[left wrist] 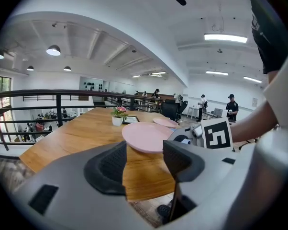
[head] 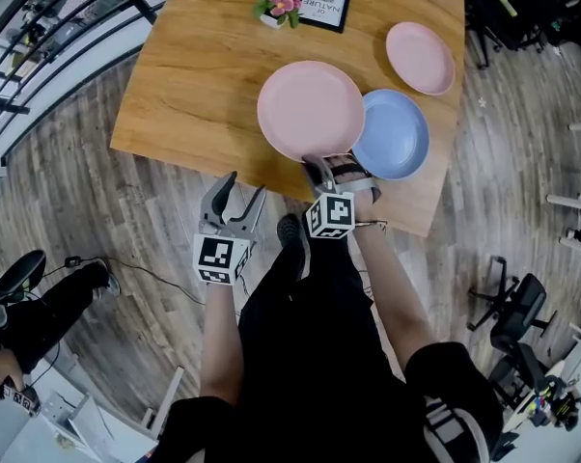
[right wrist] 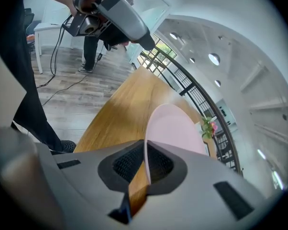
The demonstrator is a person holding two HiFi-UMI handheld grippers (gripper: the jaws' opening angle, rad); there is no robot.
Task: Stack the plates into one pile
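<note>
- Grip: right gripper point(head: 320, 168) clamped on near rim of large pink plate point(head: 310, 109), held above the table point(head: 204, 85) by its near edge.
- Left gripper point(head: 244, 189): jaws apart, nothing between them, beyond that edge.
- Recommended: hold plate level; centre over blue plate point(head: 399, 135) before lowering.

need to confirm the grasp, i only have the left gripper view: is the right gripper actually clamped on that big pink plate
Observer: Yes. In the right gripper view, the right gripper has its pads shut on the near rim of the big pink plate.
Operator: ok, any plate i can't see from here
Observer: A blue plate lies on the table. In the head view it is just right of the pink one, which overlaps its left edge.
</note>
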